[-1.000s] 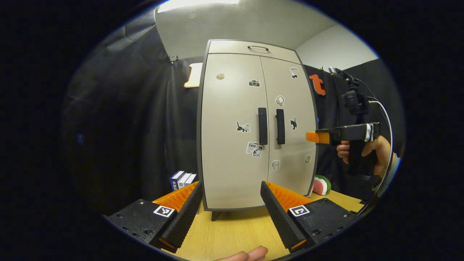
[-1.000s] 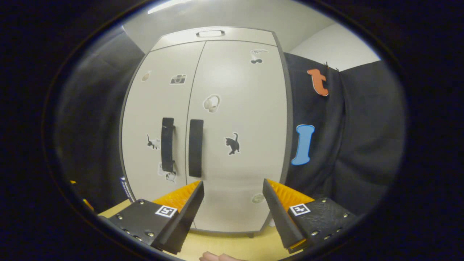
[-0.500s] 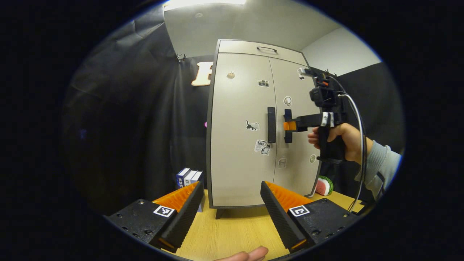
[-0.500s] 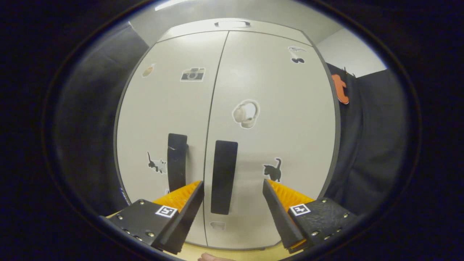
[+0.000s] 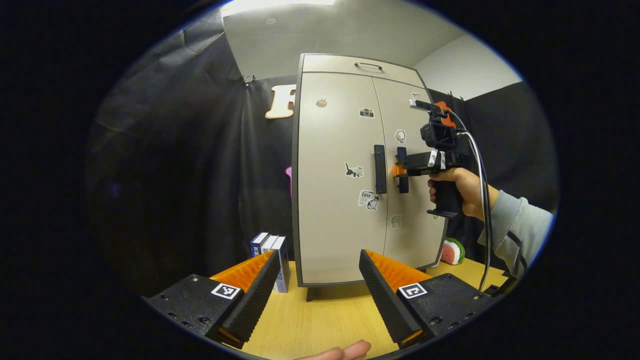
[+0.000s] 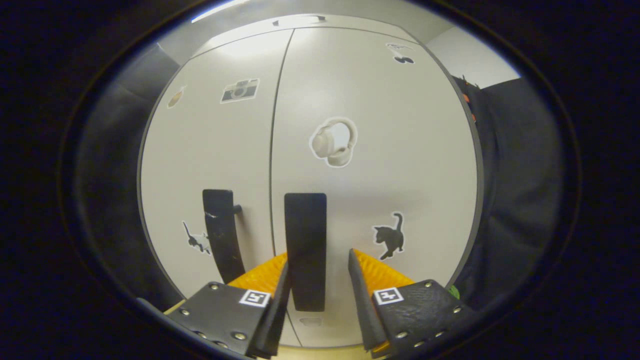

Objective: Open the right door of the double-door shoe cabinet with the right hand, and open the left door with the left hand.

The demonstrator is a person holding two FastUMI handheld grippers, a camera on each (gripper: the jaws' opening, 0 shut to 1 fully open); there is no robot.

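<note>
Black against the pale panel, the right door's handle (image 6: pixel 305 250) stands between your right gripper (image 6: pixel 316 285) fingers in the right gripper view. The left finger looks to be touching it, while a gap shows beside the right one, so the jaws straddle the bar without clamping yet. Close them squarely on it before you pull, and keep the pull straight out from the panel so the bar doesn't slip. The left door's handle (image 6: pixel 220 240) sits just beside, untouched.

From the left gripper view, the shoe cabinet (image 5: pixel 360 170) stands on the wooden table (image 5: pixel 320 320) with both doors shut, your hand (image 5: pixel 457 187) holding the right gripper (image 5: pixel 398 171) at the right handle (image 5: pixel 402 170). Your left gripper (image 5: pixel 320 290) waits well back, its fingers apart and empty. Hold it clear of the door's swing, then bring it to the left handle (image 5: pixel 380 168).
</note>
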